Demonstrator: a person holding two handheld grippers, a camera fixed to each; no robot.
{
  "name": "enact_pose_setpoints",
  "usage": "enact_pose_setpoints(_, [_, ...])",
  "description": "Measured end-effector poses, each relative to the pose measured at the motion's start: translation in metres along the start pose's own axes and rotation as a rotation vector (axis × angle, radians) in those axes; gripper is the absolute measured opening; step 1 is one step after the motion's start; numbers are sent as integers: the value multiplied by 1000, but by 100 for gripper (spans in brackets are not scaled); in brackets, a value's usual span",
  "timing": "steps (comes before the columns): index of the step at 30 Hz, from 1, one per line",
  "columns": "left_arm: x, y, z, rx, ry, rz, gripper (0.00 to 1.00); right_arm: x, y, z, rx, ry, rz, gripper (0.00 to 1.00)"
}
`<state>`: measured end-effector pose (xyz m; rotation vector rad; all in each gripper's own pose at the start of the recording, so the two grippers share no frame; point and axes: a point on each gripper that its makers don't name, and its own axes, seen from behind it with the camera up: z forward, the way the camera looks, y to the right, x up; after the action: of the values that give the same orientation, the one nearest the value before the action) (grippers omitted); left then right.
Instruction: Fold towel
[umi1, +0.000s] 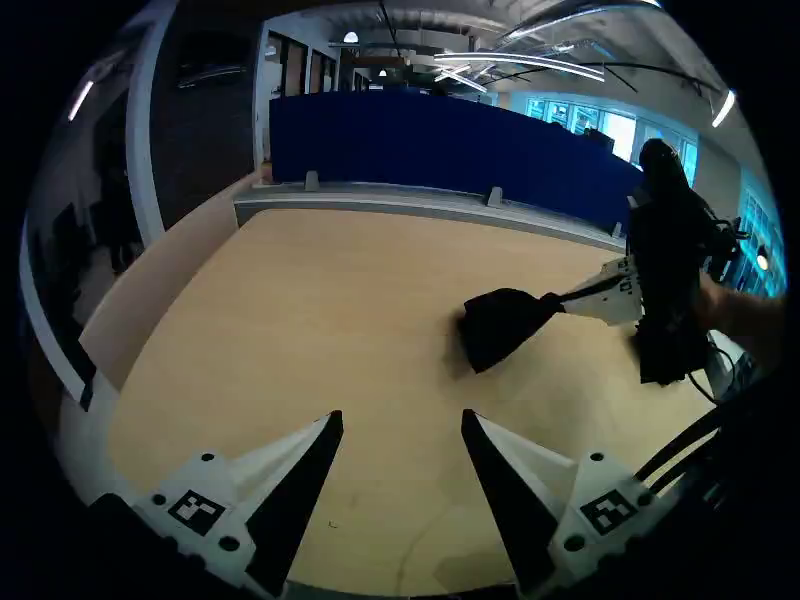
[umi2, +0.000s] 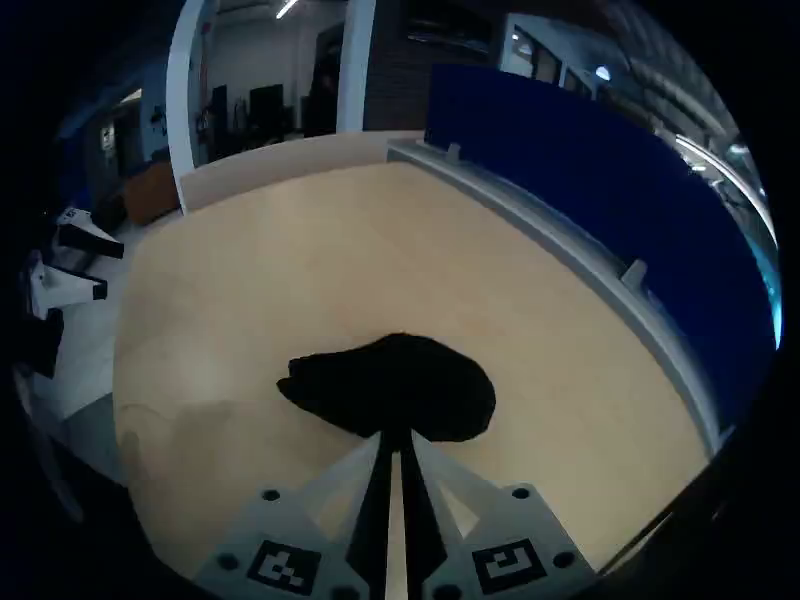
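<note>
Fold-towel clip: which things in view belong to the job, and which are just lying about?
Job: black towel; right gripper, jaws shut on the towel; left gripper, jaws open, holding nothing; wooden table as work surface.
Just there: blue partition; ceiling lights.

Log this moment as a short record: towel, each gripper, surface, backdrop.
towel: black, bunched in a heap on the table, near edge pinched
right gripper: fingers shut on the towel
left gripper: fingers open, holding nothing, apart from the towel
table: light wood top
backdrop: blue partition along the table's far edge
</note>
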<state>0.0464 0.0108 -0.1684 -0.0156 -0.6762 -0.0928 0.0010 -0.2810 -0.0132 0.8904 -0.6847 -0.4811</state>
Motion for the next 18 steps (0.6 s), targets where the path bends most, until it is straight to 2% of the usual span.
enact_pose_setpoints(8, [13, 0, -4, -5, 32, 7, 88, 60, 23, -24, -38, 74, -52, 6])
enact_pose_setpoints(12, [16, 1, -6, -10, 43, 5, 88, 73, 31, -34, -52, 86, -65, 6])
enact_pose_setpoints(18, [21, 4, -8, -22, 55, 10, 88, 77, 38, -46, -69, 95, -66, 6])
